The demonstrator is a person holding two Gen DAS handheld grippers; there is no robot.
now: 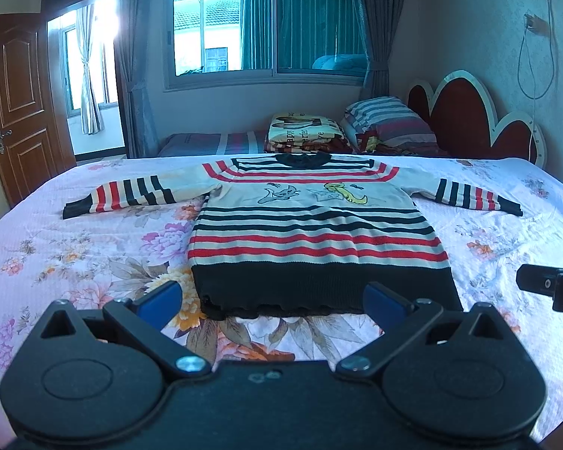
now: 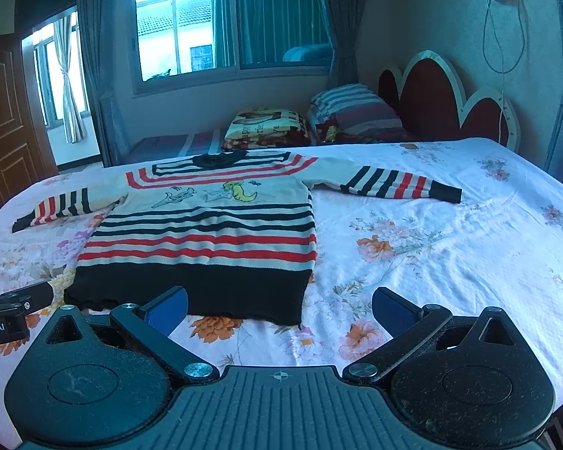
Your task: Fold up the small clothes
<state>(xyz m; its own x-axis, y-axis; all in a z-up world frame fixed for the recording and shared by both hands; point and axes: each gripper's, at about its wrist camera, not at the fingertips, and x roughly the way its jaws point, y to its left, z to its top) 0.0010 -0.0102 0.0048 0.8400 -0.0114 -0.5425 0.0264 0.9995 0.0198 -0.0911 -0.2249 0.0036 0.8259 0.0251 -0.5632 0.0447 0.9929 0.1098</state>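
Lying flat and fully spread on the floral bed sheet [image 1: 93, 262], sleeves out, the striped sweater [image 1: 311, 232] remains entirely unfolded, while the left gripper [image 1: 273, 302] and right gripper [image 2: 279, 309] hover near its hem, jaws wide open and empty.

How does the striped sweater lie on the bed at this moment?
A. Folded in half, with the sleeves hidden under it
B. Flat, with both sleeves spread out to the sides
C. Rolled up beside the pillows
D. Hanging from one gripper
B: the striped sweater lies flat on the floral bedsheet, one sleeve stretched out to each side, and neither gripper holds it.
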